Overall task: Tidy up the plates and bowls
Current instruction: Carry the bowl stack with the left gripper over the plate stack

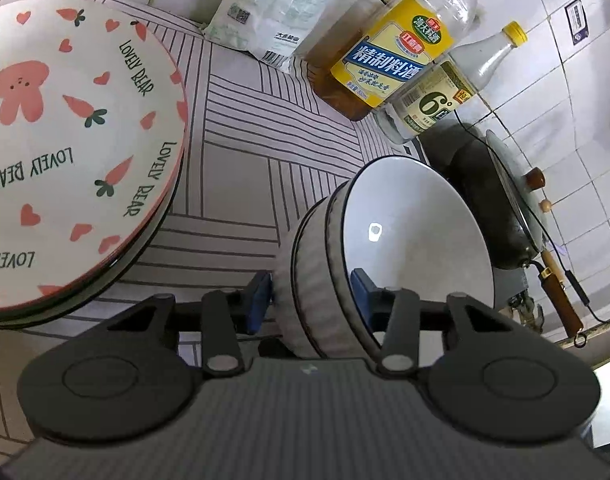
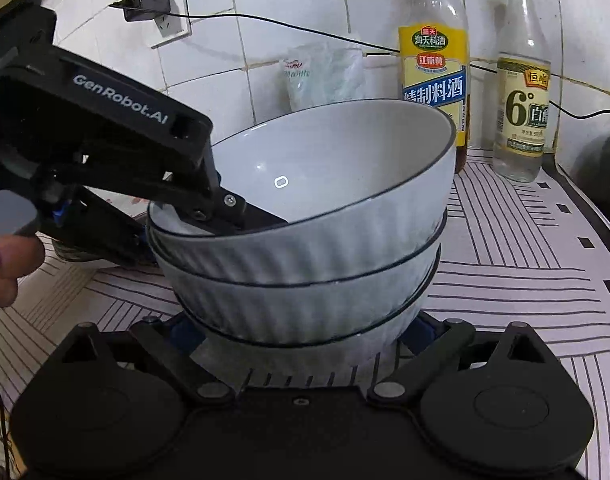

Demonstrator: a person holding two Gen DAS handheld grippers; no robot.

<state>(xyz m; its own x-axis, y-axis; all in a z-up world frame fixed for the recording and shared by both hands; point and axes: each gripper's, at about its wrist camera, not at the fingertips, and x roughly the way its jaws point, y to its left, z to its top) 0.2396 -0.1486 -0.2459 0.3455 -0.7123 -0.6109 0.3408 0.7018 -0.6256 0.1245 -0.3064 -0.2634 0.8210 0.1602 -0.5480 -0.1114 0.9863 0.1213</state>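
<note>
A stack of three white ribbed bowls with dark rims [image 2: 305, 264] stands on the striped mat. My left gripper [image 1: 311, 300] is shut on the rim of the top bowl [image 1: 417, 240], one blue pad inside and one outside; it also shows in the right wrist view [image 2: 225, 216]. My right gripper [image 2: 301, 332] is open, with its blue pads on either side of the stack's base. A stack of white plates with pink bears and carrots [image 1: 65, 152] lies to the left of the bowls.
A yellow-labelled cooking wine bottle [image 2: 433, 64] and a vinegar bottle [image 2: 523, 80] stand by the tiled wall, with a white bag [image 2: 325, 76] behind the bowls. A dark wok with a lid [image 1: 501, 204] sits beyond the bowls. A cable [image 2: 305, 32] runs along the wall.
</note>
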